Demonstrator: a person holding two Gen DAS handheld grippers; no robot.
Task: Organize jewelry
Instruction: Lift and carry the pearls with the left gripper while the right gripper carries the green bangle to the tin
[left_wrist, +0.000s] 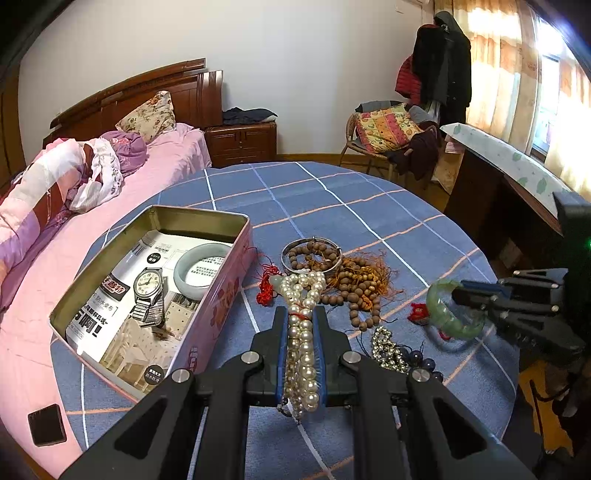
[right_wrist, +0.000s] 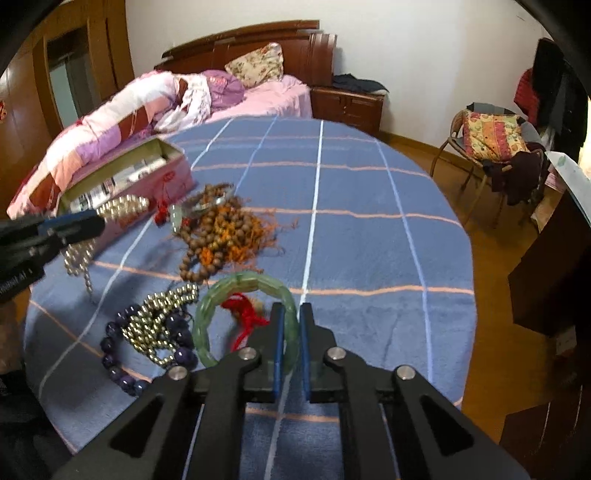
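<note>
The left gripper (left_wrist: 301, 314) is closed on a pearl necklace (left_wrist: 303, 332), whose strands run lengthwise between its blue pads and spill out past the fingertips. From the right wrist view it is held clear of the bench (right_wrist: 369, 236), beside the pink tin (left_wrist: 221, 295), with loose pearl loops hanging below.

The right gripper (right_wrist: 291, 317) clamps the rim of a green jade bangle (right_wrist: 236, 291), the jaws nearly together with the band between them. The bangle tilts up off the blue checked cloth, over a red tassel (right_wrist: 245, 321) near the bench's front edge.

The open tin sits at the left edge of the bench, next to the bed (left_wrist: 37, 332). Inside, on printed paper, lie a wristwatch (left_wrist: 147, 291) with a metal strap and a pale jade bangle (left_wrist: 199, 269), just beside each other.

Mid-bench lie wooden bead strands (right_wrist: 218, 236) tangled with orange cord, a silver bangle (left_wrist: 312, 253), a gold bead chain (right_wrist: 159, 325) and a purple bead bracelet (right_wrist: 122, 354).
</note>
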